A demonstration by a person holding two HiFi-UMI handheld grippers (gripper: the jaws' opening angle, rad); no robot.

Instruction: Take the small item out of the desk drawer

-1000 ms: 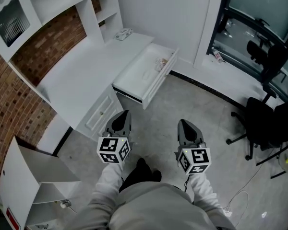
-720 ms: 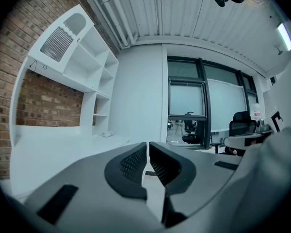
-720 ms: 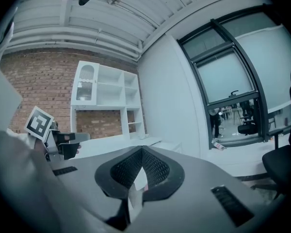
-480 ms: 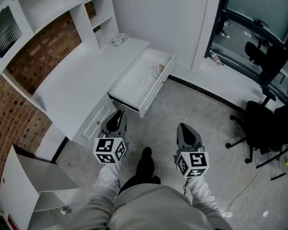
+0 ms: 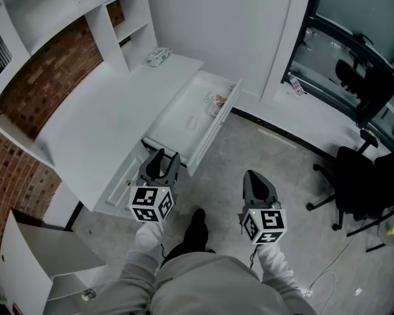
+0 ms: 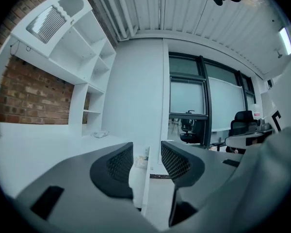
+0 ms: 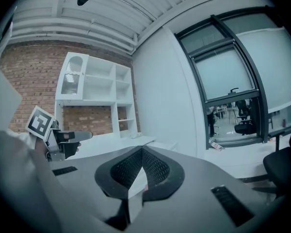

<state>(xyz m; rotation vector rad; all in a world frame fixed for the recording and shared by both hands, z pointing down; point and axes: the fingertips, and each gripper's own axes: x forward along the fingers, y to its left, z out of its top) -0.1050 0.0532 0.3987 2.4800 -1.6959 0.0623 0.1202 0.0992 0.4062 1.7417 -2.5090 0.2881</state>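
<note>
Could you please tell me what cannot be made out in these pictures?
Small item in the drawer: head view, too small to identify.
Object on the desk: head view, too small to name.
Office chair: head view, cut off by the right edge.

Tiny, indistinct small item (image 5: 216, 102) in drawer (image 5: 182, 119)

Bore a packet (image 5: 157, 58) at one o'clock on the white desk (image 5: 98, 130); kept a small item (image 5: 215, 102) in the open drawer (image 5: 184, 120) at three o'clock.
</note>
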